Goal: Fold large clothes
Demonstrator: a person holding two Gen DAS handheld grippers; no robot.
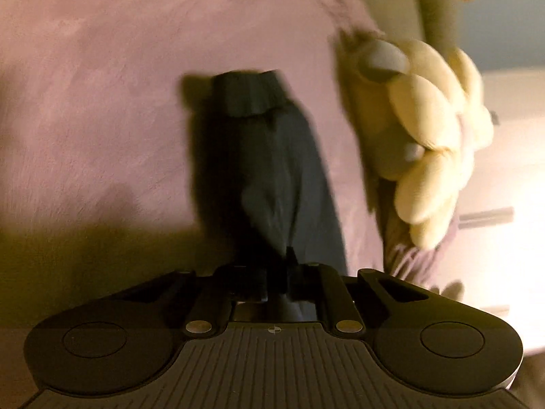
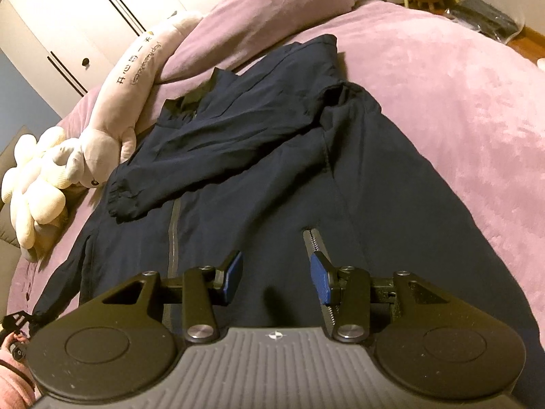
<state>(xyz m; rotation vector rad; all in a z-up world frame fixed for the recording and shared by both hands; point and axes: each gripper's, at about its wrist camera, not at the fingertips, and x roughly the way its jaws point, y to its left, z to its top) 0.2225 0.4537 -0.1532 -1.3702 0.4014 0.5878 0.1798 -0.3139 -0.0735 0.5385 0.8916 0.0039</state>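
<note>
Navy jacket [image 2: 259, 156] flat on pink bedspread [image 2: 442, 109], L gripper [image 1: 276, 286] clamped on its sleeve [image 1: 272, 170].
L fingers pinched tight on sleeve cloth, cuff [image 1: 252, 93] hanging beyond tips, cream plush toy [image 1: 432, 136] to their right. R gripper [image 2: 276, 277] w/ pads apart, nothing between, poised over jacket hem; zip strip [image 2: 174, 235] just left of fingers, folded sleeve further out.

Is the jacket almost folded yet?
Not yet, only started. One sleeve already lies folded across the jacket on the bed. The left gripper is shut on the other sleeve, whose cuff hangs out over the bed. The right gripper is open above the jacket, holding nothing. Left: bringing that sleeve in and folding the body.
</note>
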